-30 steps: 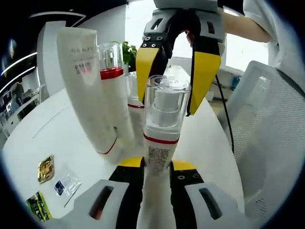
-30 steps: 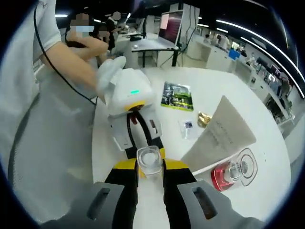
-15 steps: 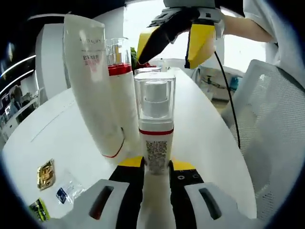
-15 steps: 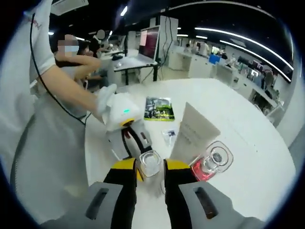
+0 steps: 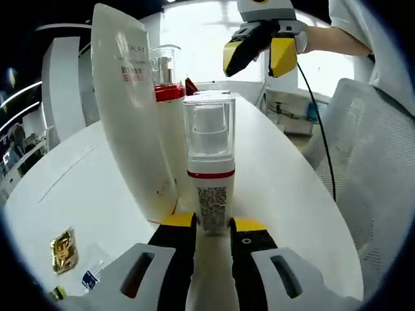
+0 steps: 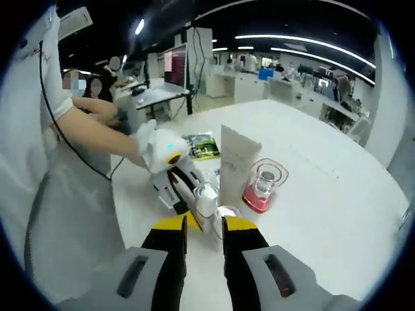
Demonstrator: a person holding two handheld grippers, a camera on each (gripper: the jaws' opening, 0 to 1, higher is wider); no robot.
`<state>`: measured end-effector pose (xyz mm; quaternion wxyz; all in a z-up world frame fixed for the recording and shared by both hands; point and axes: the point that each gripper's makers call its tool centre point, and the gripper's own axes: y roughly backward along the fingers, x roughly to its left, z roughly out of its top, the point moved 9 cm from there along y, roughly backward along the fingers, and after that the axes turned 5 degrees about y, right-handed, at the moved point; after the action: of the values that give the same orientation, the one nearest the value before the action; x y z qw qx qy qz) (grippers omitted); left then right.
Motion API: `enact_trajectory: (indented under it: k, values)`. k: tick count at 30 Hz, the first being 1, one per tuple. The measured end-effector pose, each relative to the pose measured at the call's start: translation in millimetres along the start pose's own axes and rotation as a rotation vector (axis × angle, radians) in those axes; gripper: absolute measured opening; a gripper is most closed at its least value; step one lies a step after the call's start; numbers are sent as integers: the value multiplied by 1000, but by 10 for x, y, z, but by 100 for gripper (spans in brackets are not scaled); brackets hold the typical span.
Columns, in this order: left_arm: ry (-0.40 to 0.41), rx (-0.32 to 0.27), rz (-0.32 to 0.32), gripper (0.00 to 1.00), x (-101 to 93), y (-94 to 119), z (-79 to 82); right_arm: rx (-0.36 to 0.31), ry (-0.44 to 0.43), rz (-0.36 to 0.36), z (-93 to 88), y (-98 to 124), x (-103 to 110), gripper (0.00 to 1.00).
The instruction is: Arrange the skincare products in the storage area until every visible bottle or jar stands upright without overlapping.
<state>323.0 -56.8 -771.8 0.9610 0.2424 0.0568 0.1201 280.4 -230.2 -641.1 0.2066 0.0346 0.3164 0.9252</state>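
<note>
A white pump bottle with a clear cap and a red band stands upright on the table, and my left gripper is shut on its base. Close on its left rises a tall white tube. Behind these stands a red-banded bottle under a clear cap. My right gripper hangs in the air above and beyond the bottles, its yellow fingers apart. In the right gripper view its jaws hold nothing, and below them I see the pump bottle, the tube, the red-banded bottle and the left gripper.
Small sachets lie on the white table: a gold sachet and a blue sachet. A green packet lies farther off. A mesh chair stands at the table's edge. A person's arm reaches across the table.
My right gripper has risen up and away from the pump bottle's cap. The pump bottle, tilted before, now stands straight next to the tube in my left gripper.
</note>
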Motion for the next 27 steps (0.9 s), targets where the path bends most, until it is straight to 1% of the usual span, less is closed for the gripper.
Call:
enact_trajectory:
  k: [5, 9, 11, 15, 18, 21, 24, 27]
  values:
    - [0, 0, -10, 18, 4, -32, -8, -4, -22, -9, -27, 18, -12, 21]
    - [1, 13, -9, 18, -6, -43, -29, -2, -29, -10, -29, 15, -10, 21]
    - [7, 11, -6, 19, -3, -24, -36, -6, -32, -10, -30, 10, -13, 21]
    - [18, 0, 8, 20, -18, 31, 20, -11, -36, -12, -24, 2, -16, 21]
    - [21, 12, 19, 20, -17, 55, 14, -11, -30, -14, -16, -5, -11, 22]
    - [26, 22, 29, 22, -54, 107, 29, -16, -31, -15, -1, 0, 25, 25]
    - [48, 26, 48, 22, -99, 188, 58, -16, -32, -30, -10, 6, 38, 35]
    - [84, 22, 75, 25, -139, 268, 91, -39, -48, -41, -21, 24, 53, 38]
